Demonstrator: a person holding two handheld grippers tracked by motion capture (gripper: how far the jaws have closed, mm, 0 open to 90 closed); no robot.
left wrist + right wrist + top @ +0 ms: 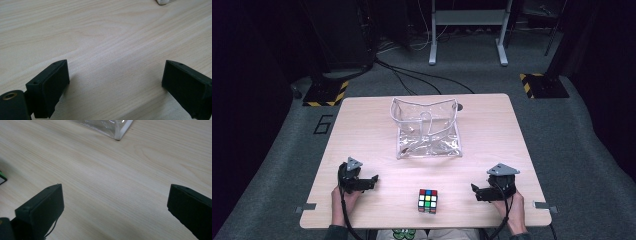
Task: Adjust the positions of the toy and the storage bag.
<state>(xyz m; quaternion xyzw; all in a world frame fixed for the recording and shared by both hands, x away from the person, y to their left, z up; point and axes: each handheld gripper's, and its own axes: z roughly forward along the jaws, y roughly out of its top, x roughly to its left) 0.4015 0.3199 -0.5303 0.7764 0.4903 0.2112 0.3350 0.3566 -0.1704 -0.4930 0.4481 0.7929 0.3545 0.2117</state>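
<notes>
The cube (427, 200) sits on the worktop (362, 130) between both wide-open, empty claws: left claw (371, 181) at nine o'clock, right claw (476, 192) at three.

Clear pouch (105, 127) cut by the top edge, cube (2, 178) (a green sliver) by the left.

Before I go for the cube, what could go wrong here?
The cube sits close to the table's near edge, so a nudge from either open gripper, left or right, might push it off. The clear pouch looks soft and its mouth sags, so dropping the cube in could fold it shut.
</notes>
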